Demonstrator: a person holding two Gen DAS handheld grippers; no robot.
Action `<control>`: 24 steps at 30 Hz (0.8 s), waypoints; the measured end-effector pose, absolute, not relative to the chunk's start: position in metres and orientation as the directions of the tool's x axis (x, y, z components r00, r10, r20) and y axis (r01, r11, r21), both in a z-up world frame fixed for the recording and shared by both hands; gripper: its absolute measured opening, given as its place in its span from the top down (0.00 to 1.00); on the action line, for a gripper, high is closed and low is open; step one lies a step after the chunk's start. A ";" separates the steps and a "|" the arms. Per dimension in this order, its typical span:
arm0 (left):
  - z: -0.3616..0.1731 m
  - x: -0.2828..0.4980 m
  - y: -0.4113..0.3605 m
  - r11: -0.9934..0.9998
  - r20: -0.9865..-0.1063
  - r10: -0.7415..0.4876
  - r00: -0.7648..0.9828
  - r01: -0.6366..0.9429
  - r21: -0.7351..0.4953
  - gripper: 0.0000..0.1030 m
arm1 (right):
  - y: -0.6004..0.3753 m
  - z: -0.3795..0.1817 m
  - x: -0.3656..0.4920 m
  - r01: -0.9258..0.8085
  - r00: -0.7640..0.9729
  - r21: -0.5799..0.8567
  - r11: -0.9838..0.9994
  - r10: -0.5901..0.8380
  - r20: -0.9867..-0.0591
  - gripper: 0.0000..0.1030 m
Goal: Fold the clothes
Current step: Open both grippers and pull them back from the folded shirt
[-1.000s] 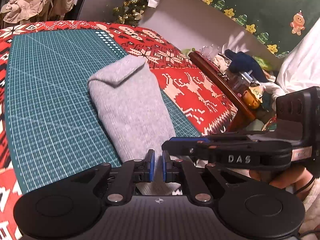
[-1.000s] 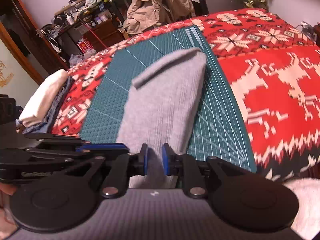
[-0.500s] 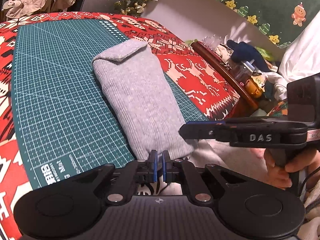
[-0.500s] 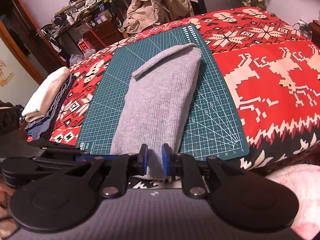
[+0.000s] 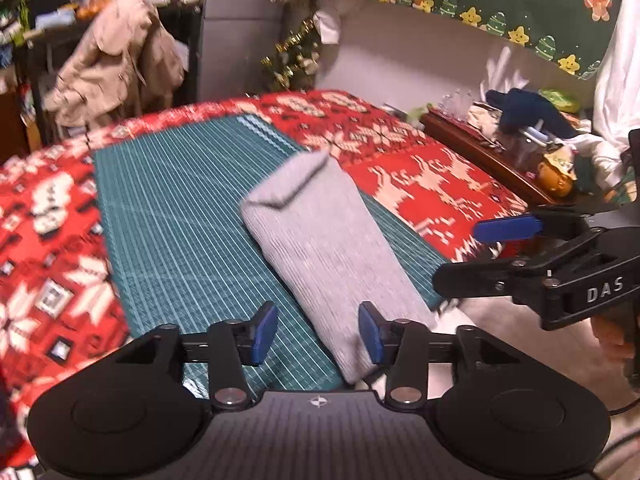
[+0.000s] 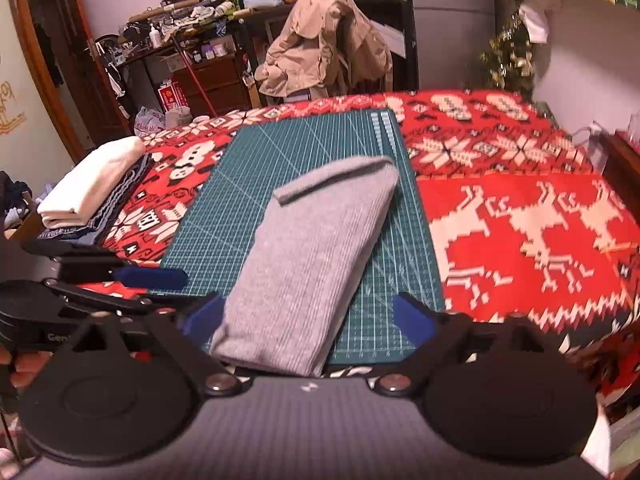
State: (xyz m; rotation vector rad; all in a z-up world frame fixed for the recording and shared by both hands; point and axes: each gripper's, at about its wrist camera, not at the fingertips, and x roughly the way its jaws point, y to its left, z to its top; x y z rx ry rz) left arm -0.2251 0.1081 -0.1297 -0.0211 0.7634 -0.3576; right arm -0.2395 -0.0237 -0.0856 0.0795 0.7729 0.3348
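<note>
The grey folded cloth (image 6: 316, 256) lies long on the green mat (image 6: 280, 168), pointing away from both claws. Right claw (image 6: 308, 318) and left claw (image 5: 318, 334) are opening, holding nothing (left view blurry), probably equally near.

I count one grey folded garment (image 6: 312, 264) lying on one green cutting mat (image 6: 304, 144), and one red patterned blanket (image 6: 520, 208) under both. I have two grippers in view: the left gripper (image 5: 318, 334) and the right gripper (image 6: 308, 316), each with two blue pads. Off to the side I see one stack of folded clothes (image 6: 88, 192), one beige jacket (image 6: 328, 40), and one small decorated tree (image 6: 508, 56).
</note>
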 end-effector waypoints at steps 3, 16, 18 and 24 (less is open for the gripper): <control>-0.120 -0.225 0.109 0.956 -0.663 -0.274 0.697 0.271 -0.110 0.41 | -0.028 -0.076 -0.237 -0.258 0.675 0.202 0.945 0.326 -0.662 0.01; -0.085 -0.233 0.103 0.986 -0.594 -0.031 0.804 0.122 0.115 0.08 | -0.027 -0.033 -0.240 -0.167 0.768 0.048 0.985 0.160 -0.620 0.01; -0.082 -0.235 0.102 0.985 -0.583 -0.029 0.812 0.124 0.124 0.07 | -0.029 -0.024 -0.240 -0.175 0.768 0.045 0.984 0.165 -0.619 0.01; -0.078 -0.233 0.097 0.973 -0.531 -0.007 0.847 0.127 0.190 0.07 | -0.021 -0.009 -0.228 -0.275 0.725 -0.089 0.957 0.146 -0.673 0.01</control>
